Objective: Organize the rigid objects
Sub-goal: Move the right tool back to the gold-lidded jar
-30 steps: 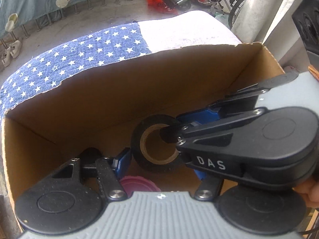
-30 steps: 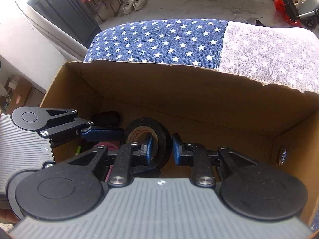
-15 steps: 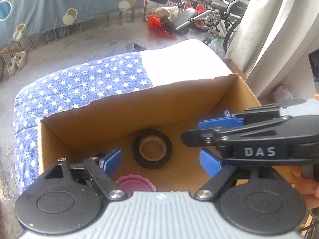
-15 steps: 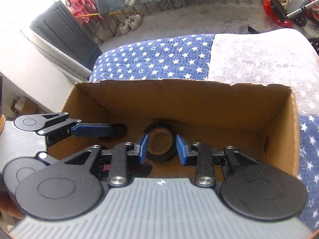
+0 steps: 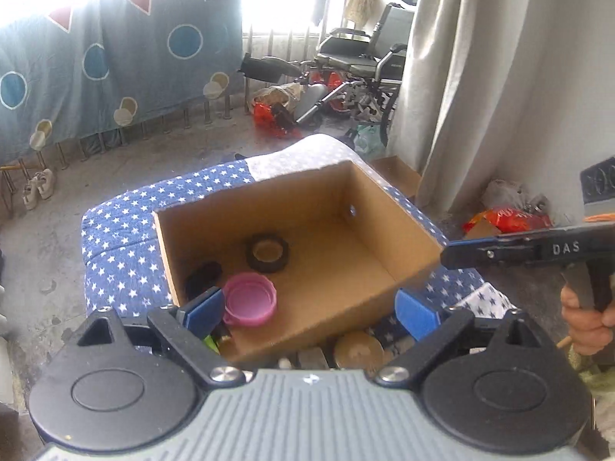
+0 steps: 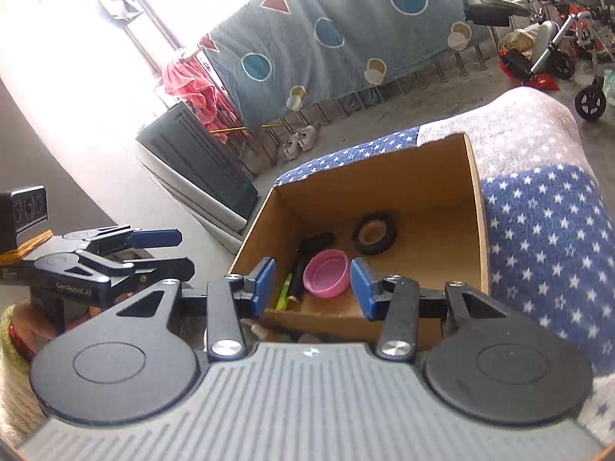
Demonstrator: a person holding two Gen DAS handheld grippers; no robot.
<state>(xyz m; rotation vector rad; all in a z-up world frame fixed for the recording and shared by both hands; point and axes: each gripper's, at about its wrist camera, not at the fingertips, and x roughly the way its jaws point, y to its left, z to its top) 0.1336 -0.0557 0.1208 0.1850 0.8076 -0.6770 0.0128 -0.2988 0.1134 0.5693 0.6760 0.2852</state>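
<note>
The left gripper [image 5: 309, 307] is hanging above the cardboard box [image 5: 388, 211], its jaws opening wide with nothing between them. The right gripper [image 6: 313, 288] is opening too, empty. A black tape roll [image 5: 267, 252] and a pink lid [image 5: 250, 299] are lying on the box floor, near each other

In the cardboard box [image 6: 476, 207]: 1 tape roll [image 6: 374, 233] by the far wall, 1 pink lid [image 6: 326, 273] nearer, 1 green marker [image 6: 283, 292] and approx. 2 black items [image 6: 313, 241] at the left wall.
</note>
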